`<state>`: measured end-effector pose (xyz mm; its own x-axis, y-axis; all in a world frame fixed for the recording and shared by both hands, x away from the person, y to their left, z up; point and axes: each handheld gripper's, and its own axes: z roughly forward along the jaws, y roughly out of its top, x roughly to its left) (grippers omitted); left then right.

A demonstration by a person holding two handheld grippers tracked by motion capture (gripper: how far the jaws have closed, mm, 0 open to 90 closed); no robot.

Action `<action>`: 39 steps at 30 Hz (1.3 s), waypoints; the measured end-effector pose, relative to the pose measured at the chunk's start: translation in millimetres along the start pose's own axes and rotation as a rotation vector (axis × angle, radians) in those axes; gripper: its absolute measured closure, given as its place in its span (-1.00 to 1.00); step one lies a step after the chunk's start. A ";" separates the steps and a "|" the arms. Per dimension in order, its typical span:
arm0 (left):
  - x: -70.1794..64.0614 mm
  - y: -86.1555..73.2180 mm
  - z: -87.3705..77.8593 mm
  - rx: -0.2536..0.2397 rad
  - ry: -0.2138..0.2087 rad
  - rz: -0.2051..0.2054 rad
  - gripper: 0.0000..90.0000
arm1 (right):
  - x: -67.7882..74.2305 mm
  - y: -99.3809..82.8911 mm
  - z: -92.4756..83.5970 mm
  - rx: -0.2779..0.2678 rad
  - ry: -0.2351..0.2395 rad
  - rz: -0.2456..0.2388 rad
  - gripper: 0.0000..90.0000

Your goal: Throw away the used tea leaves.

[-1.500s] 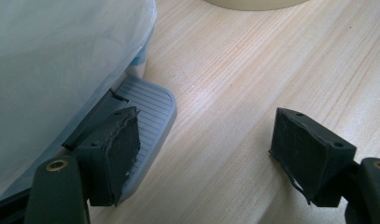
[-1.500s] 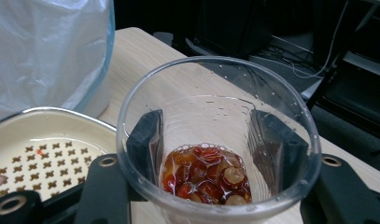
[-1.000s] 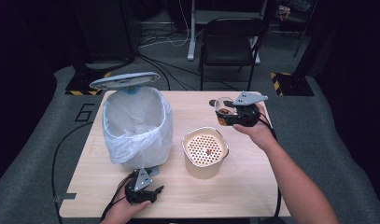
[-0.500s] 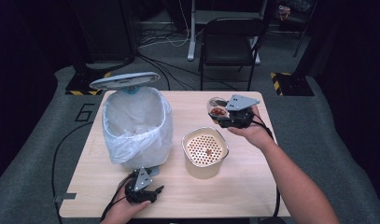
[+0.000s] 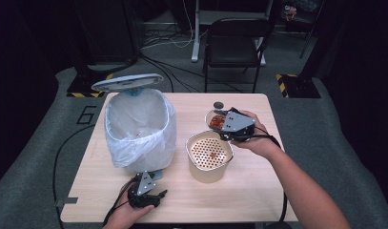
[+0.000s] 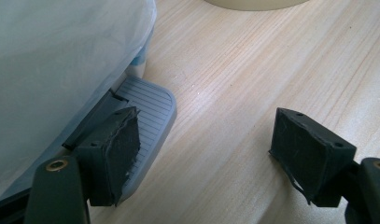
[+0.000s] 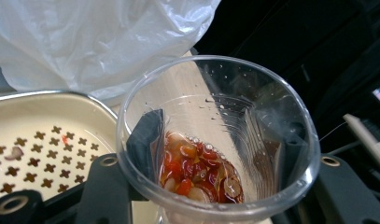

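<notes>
High view: right gripper (image 5: 226, 125) had carried the clear cup (image 5: 216, 120) of red scraps leftward to the strainer pot's (image 5: 209, 155) far rim, jaws clamped on its sides, cup tilted. Left gripper (image 5: 156, 195) rested unmoved on the table (image 5: 258, 191), jaws apart, empty, beside the bin pedal (image 6: 148, 105).

Left tongs (image 5: 156, 196) low at bottom centre-left of the high view, resting near the frame's lower edge, jaws spread wide with nothing between the pads (image 6: 124, 140). Right tongs (image 5: 219, 125) right of centre, forearm running up from the lower right corner, wrist tipped, jaws partly closed and clamped on a clear cup (image 7: 215, 140).
</notes>
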<state>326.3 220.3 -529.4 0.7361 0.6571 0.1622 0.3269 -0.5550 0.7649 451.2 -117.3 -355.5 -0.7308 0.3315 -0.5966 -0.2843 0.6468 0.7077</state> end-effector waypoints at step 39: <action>0.3 0.2 -0.3 0.004 -0.007 0.001 -0.48 | 65.7 6.8 7.2 0.169 -0.180 -0.880 0.05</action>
<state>326.3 220.6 -529.0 0.7403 0.6533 0.1587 0.3287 -0.5577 0.7622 405.7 -86.2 -392.6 -0.1819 -0.2358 -0.9546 -0.5884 0.8039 -0.0865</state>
